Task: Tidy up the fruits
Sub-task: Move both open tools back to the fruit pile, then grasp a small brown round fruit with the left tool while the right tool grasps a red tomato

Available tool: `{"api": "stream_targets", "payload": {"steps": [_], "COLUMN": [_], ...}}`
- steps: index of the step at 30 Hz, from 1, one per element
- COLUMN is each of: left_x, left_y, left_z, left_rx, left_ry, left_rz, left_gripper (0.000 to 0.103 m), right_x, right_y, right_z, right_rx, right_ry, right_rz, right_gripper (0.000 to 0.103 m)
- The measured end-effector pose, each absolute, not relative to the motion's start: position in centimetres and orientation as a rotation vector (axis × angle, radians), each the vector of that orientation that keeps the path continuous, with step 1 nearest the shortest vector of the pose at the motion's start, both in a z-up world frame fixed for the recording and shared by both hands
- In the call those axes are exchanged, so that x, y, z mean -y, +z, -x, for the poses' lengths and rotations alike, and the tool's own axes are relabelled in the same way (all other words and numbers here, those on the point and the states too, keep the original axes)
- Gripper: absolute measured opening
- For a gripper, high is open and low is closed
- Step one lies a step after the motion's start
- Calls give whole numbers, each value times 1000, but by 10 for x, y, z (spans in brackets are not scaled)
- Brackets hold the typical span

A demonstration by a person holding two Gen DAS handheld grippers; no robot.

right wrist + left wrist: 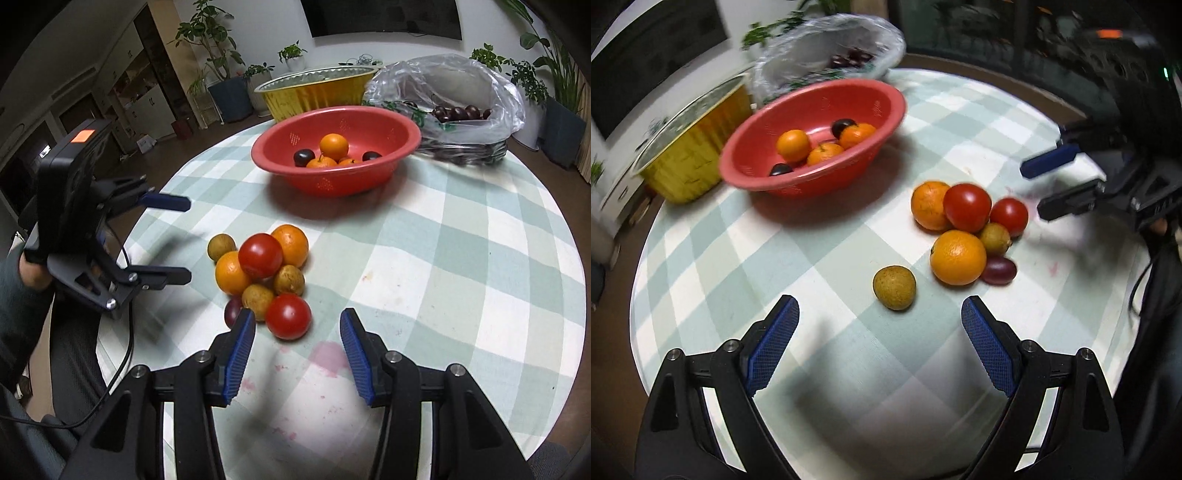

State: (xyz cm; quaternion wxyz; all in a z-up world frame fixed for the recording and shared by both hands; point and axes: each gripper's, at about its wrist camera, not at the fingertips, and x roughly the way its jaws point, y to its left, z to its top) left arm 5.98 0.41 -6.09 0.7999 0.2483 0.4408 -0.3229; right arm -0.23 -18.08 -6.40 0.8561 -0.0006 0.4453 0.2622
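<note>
A red bowl (812,110) (332,125) holds three oranges (792,144) and two dark plums (843,125). A fruit pile lies on the checked tablecloth: two oranges (957,256) (231,271), two tomatoes (967,206) (288,315), brown-green fruits (257,301) and a purple plum (999,270). One brown-green fruit (894,287) (221,246) lies apart. My left gripper (881,314) (184,240) is open and empty, just short of the lone fruit. My right gripper (297,325) (1034,192) is open and empty, with the near tomato at its fingertips.
A yellow foil tray (687,155) (317,90) and a clear plastic bag (461,92) with dark fruits (460,112) stand behind the bowl. The round table's edge (639,288) curves close on the left. Pink stains (327,356) mark the cloth. Potted plants (218,55) stand behind.
</note>
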Motion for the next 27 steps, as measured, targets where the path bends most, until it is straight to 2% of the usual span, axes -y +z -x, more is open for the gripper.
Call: {"api": "stream_targets", "payload": {"steps": [4,17,20,27], "left_x": [3,4,7,5], "left_y": [-75,-82,-81,-80], "left_z": [-67,-84,-86,-84], "left_rx": [-964,-993,-994,-981], "left_ry": [-744,-899,-931,-939], "left_rz": [-609,-563,-564,-555], "left_gripper": [88,44,37,31], "right_x": [180,162,157,151], "right_y": [-69,-76,-78,-83], "right_z": [-1,-12,-14,-14], "right_rx": [-959,-983,-986,-997], "right_ry": [564,669,690,709], "right_rz": [32,196,225,273], "right_gripper": [52,52,48,40]}}
